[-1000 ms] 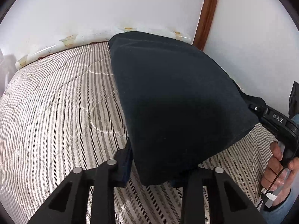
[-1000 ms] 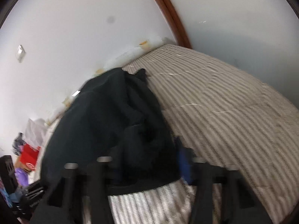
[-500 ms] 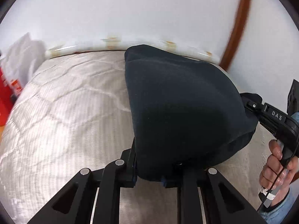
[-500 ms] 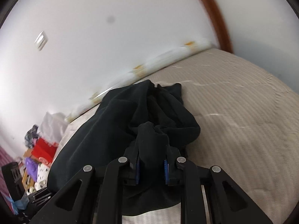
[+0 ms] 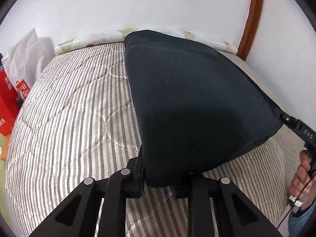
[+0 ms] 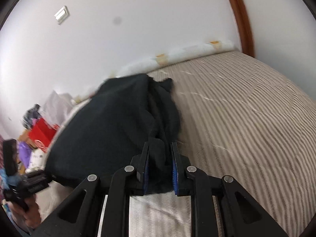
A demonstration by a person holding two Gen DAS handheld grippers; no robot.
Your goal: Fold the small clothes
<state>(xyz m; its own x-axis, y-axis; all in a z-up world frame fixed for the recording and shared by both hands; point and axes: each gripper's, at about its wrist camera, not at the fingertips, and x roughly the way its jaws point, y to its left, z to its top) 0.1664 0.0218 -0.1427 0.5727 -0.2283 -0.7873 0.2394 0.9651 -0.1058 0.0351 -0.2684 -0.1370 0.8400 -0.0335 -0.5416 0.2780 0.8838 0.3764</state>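
Dark navy fabric garment (image 5: 189, 102) held taut above striped quilted bed (image 5: 75, 114), filling centre and right of frame. Left gripper (image 5: 158, 179) clamped on lower near corner; right gripper (image 6: 160, 165) clamped on bunched opposite corner. Long axis stretched between both grippers, neither nearer. Fold judged pending.

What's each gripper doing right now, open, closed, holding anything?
Left gripper: closed on an edge of the dark garment.
Right gripper: closed on a bunched part of the same garment, held over the striped mattress.
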